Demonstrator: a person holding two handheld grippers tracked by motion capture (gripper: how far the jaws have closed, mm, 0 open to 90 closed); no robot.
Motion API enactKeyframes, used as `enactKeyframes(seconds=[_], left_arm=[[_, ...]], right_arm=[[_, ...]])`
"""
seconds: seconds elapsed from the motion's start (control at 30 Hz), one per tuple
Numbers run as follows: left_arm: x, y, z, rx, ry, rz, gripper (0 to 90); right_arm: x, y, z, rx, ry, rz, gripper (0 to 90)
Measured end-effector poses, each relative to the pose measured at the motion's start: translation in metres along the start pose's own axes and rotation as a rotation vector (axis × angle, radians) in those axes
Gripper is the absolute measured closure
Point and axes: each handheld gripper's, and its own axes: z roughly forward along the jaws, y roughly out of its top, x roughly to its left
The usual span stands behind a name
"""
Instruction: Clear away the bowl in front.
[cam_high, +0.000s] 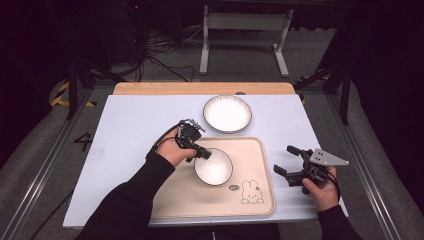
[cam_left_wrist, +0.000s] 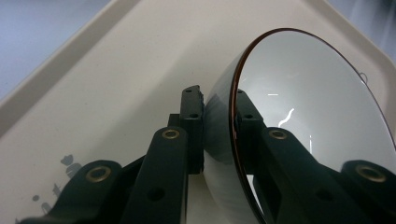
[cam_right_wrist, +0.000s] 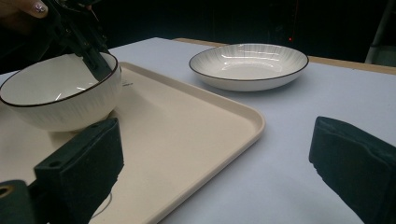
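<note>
Dark floor with cables and a metal frame lies behind the white surface (cam_high: 125, 125), and on this surface a beige tray (cam_high: 260, 200) is the landmark for all the rest. On the tray, toward its far left part, sits a white bowl (cam_high: 215, 169) with a thin dark rim and fine ribs on the outside. The left gripper (cam_high: 204, 153) comes from the left side of the tray, and its fingers (cam_left_wrist: 191, 121) are closed on the rim of the bowl: in the left gripper view one finger presses on the outside wall and the other one is inside, with the rim between them. From the pictures I cannot tell if the bowl rests fully on the tray or is a little lifted. A small rabbit drawing (cam_high: 252, 192) is printed on the tray near its front right corner, just beside the bowl. Behind the far edge of the tray, apart from it, a shallow white plate (cam_high: 227, 113) with a dark rim rests on the surface. The right gripper (cam_high: 285, 160) hovers just beside the right edge of the tray, held by the right hand (cam_high: 322, 192); its fingers (cam_right_wrist: 88, 163) stand wide apart and hold nothing, with the tray corner visible between them in the right gripper view.
</note>
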Motion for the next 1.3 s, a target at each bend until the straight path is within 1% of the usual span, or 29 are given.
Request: enactKeyframes(seconds=[0.1,0.17,0.33,0.4,0.43,0.47,0.5,0.6,0.63,0.67,0.7,0.77,0.8,0.9,0.93,0.97,1.0,1.03,1.07,1.1,1.13,1.17,1.2,1.27,1.3], left_arm=[[0.002,-0.001,0.001,-0.005,-0.009,-0.005,79.1],[0.003,-0.002,0.001,-0.012,-0.015,0.002,79.1],[0.004,-0.003,0.001,-0.006,-0.011,0.006,79.2],[0.005,-0.004,0.001,-0.008,-0.001,0.011,78.0],[0.005,-0.004,0.0,-0.016,0.01,0.012,77.2],[0.005,-0.004,0.0,-0.016,0.01,0.012,77.0],[0.005,-0.005,-0.001,-0.033,0.005,0.009,76.8],[0.004,-0.005,-0.003,-0.045,0.011,0.01,76.7],[0.004,-0.005,-0.004,-0.053,0.015,0.015,73.8],[0.002,-0.005,-0.006,-0.059,0.019,0.016,73.8],[-0.001,-0.005,-0.008,-0.074,0.038,0.031,69.1],[-0.004,-0.005,-0.011,-0.093,0.054,0.053,63.1],[-0.006,-0.006,-0.013,-0.112,0.061,0.057,58.1],[-0.01,-0.008,-0.019,-0.177,0.097,0.097,36.0],[-0.011,-0.009,-0.022,-0.193,0.102,0.104,31.3],[-0.011,-0.011,-0.024,-0.209,0.099,0.1,28.3],[-0.011,-0.011,-0.024,-0.209,0.099,0.1,25.8],[-0.012,-0.012,-0.027,-0.223,0.099,0.096,23.3],[-0.013,-0.016,-0.031,-0.249,0.102,0.093,21.3],[-0.013,-0.016,-0.031,-0.249,0.102,0.093,20.1],[-0.013,-0.018,-0.033,-0.261,0.107,0.101,20.1],[-0.012,-0.023,-0.037,-0.284,0.111,0.106,17.6],[-0.012,-0.025,-0.038,-0.297,0.108,0.104,17.1],[-0.012,-0.027,-0.04,-0.305,0.111,0.101,16.1],[-0.011,-0.03,-0.042,-0.311,0.112,0.106,15.7]], right_arm=[[0.0,0.0,0.0,0.001,-0.001,0.0,3.5],[0.0,0.0,0.0,0.002,-0.001,0.0,3.5],[0.0,0.0,0.001,0.007,-0.002,-0.001,3.5],[0.0,0.0,0.001,0.005,-0.003,-0.006,3.5],[0.0,0.0,0.001,0.005,-0.003,-0.006,3.5],[0.0,0.0,0.001,0.006,-0.004,-0.004,3.5],[0.0,0.0,0.001,0.006,-0.005,-0.004,3.5],[0.001,0.0,0.001,0.005,-0.007,-0.007,3.6],[0.001,0.0,0.001,0.007,-0.006,-0.008,3.6],[0.001,0.0,0.001,0.007,-0.006,-0.008,3.6],[0.001,0.0,0.001,0.012,-0.007,-0.009,3.7],[0.001,0.0,0.001,0.014,-0.007,-0.009,3.6],[0.001,0.0,0.001,0.013,-0.007,-0.008,3.7],[0.001,0.0,0.001,0.013,-0.006,-0.01,3.6],[0.001,0.0,0.001,0.012,-0.005,-0.01,3.7],[0.001,0.0,0.001,0.011,-0.008,-0.01,3.6],[0.001,0.0,0.001,0.012,-0.008,-0.009,3.7],[0.001,0.0,0.001,0.012,-0.008,-0.009,3.6],[0.001,0.0,0.001,0.013,-0.006,-0.008,3.6],[0.001,0.0,0.001,0.012,-0.004,-0.009,3.5],[0.001,0.0,0.001,0.012,-0.004,-0.009,3.5],[0.001,0.0,0.001,0.013,-0.003,-0.006,3.5],[0.0,0.0,0.001,0.013,-0.002,-0.006,3.4],[0.0,0.0,0.001,0.012,-0.003,-0.004,3.4],[0.0,0.0,0.001,0.012,-0.003,-0.004,3.3]])
